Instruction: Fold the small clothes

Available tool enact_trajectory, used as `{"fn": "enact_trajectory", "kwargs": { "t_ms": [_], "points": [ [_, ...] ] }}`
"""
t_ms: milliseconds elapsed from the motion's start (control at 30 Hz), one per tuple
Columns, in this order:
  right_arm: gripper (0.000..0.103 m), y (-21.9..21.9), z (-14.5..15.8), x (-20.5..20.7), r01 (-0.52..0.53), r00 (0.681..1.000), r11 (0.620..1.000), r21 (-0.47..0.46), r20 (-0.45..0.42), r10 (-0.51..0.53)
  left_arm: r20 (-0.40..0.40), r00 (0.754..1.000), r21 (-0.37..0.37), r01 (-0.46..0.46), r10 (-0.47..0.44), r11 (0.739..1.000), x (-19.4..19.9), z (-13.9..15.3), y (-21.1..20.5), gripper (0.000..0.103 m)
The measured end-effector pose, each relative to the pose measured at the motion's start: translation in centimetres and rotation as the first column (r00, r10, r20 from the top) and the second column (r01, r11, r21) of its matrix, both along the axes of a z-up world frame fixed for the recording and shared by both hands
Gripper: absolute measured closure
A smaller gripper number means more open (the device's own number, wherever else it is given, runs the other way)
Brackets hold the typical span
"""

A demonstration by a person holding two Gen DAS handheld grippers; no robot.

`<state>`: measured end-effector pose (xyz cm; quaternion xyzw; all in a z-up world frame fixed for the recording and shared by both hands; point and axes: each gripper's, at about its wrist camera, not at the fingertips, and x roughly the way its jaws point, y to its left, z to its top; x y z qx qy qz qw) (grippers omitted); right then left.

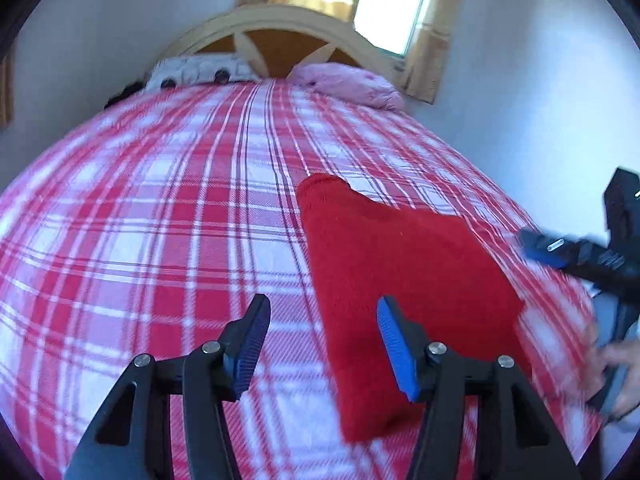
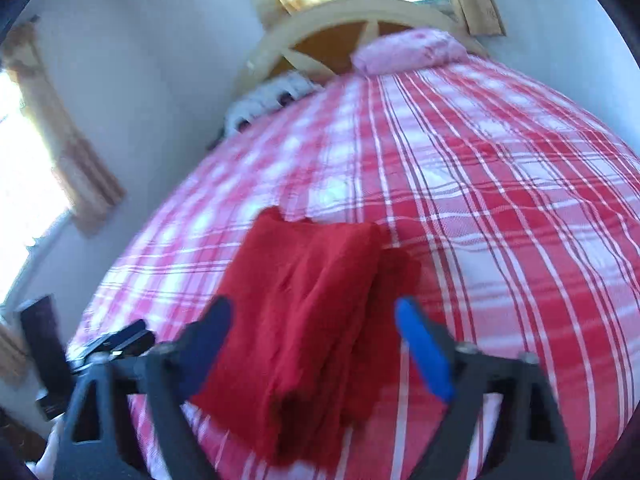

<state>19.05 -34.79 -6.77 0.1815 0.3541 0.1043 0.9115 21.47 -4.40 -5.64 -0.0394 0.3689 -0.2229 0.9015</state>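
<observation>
1. Red knitted garment [image 1: 400, 264] lay already folded into a thick oblong on the plaid bedspread [image 1: 160, 208], near the foot of the bed and toward its right side. Its long axis ran from the near edge of the bed away toward the headboard [image 1: 276, 28].
2. Left tongs [image 1: 320, 344] hung released and empty above the garment's left long edge; one pad was over the bare bedspread, the other over the red cloth. No cloth was between them.
3. Right tongs [image 2: 316, 344] also stood released, spread over the garment's near end with nothing gripped. That view was blurred, so whether they touched the cloth could not be told.
4. Judging by this, both tongs were about equally close, and the fold looked nearly finished; a last fold across the long axis, or simply setting the piece aside, seemed the likely next step.
5. Farther off, a pink pillow [image 1: 352, 84] and a white patterned pillow [image 1: 200, 70] lay against the headboard, under a curtained window [image 1: 384, 4].
6. Nothing lay on the bedspread between the tongs and the garment.
</observation>
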Motion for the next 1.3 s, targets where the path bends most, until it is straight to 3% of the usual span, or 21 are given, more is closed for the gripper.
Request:
{"fn": "enact_trajectory", "kwargs": {
  "t_ms": [33,100,133,200,267,300,400,467,567,633,700,800,900,1033,1100,1200,1300],
  "points": [
    [0.037,0.7,-0.8,1.7,-0.015,0.999,1.0,-0.016,-0.038,0.014,-0.019,1.0,0.005,-0.005,0.005,1.0,0.7,-0.4,-0.7,0.046],
    [0.08,1.8,-2.8,4.2,-0.026,0.991,0.997,-0.068,-0.132,0.016,-0.055,0.998,0.039,-0.018,0.02,0.999,1.6,-1.4,-2.1,0.046],
    [0.085,2.1,-3.9,5.3,-0.031,0.985,0.996,-0.08,-0.17,0.017,-0.067,0.998,0.055,-0.018,0.021,0.998,1.7,-1.8,-2.6,0.046],
    [0.091,2.6,-3.9,5.1,-0.045,0.988,0.991,-0.123,-0.151,0.026,-0.082,0.996,0.069,-0.016,0.021,0.998,2.0,-2.2,-3.4,0.046],
    [0.092,3.4,-2.8,3.8,-0.026,0.996,0.956,-0.291,-0.087,0.0,-0.066,0.998,0.057,-0.015,0.019,0.998,1.3,-2.2,-3.8,0.046],
    [0.092,3.0,-2.7,3.5,0.004,0.997,0.948,-0.317,-0.071,-0.028,-0.058,0.998,0.058,-0.012,0.016,0.998,1.0,-2.2,-4.2,0.044],
    [0.092,0.3,-4.8,3.9,0.055,0.989,0.961,-0.271,-0.12,-0.09,-0.054,0.998,0.13,-0.021,0.028,0.991,0.6,-3.1,-6.4,0.036],
    [0.092,0.0,-6.3,4.0,0.064,0.986,0.949,-0.309,-0.126,-0.108,-0.022,0.999,0.171,-0.027,0.031,0.985,-0.1,-3.5,-7.5,0.034],
    [0.091,-0.8,-6.0,3.8,0.09,0.985,0.958,-0.273,-0.121,-0.127,0.04,0.998,0.238,-0.058,0.05,0.97,-0.6,-3.3,-8.5,0.03],
    [0.084,-1.2,-5.7,3.6,0.099,0.985,0.963,-0.252,-0.113,-0.131,0.052,0.997,0.273,-0.069,0.057,0.959,-0.7,-3.2,-8.8,0.03],
    [0.069,-1.4,-4.7,2.4,0.122,0.988,0.968,-0.222,-0.068,-0.14,0.061,0.996,0.287,-0.077,0.062,0.955,-0.7,-3.0,-8.7,0.03],
    [0.056,-0.5,-1.8,-1.7,0.153,0.988,0.97,-0.189,0.039,-0.148,0.052,0.996,0.283,-0.085,0.073,0.955,-0.5,-3.1,-8.4,0.03],
    [0.042,1.9,-0.1,-5.6,0.107,0.989,0.973,-0.204,0.125,-0.083,0.048,0.996,0.28,-0.09,0.08,0.956,-0.5,-3.1,-8.3,0.03],
    [0.044,5.2,-1.0,-7.6,-0.009,0.995,0.972,-0.236,0.094,0.032,0.072,0.994,0.313,-0.103,0.084,0.944,-0.9,-3.1,-8.9,0.03],
    [0.055,6.3,-2.3,-7.5,-0.05,0.997,0.96,-0.275,0.043,0.064,0.083,0.993,0.329,-0.108,0.086,0.938,-1.0,-3.1,-9.1,0.03],
    [0.065,7.3,-4.9,-7.1,-0.054,0.999,0.925,-0.376,-0.024,0.049,0.08,0.994,0.342,-0.102,0.08,0.934,-1.2,-3.2,-9.1,0.03],
    [0.062,6.3,-5.7,-7.4,-0.024,0.999,0.937,-0.348,-0.034,0.013,0.077,0.993,0.341,-0.106,0.085,0.934,-1.2,-3.2,-9.1,0.03]
  ]
}}
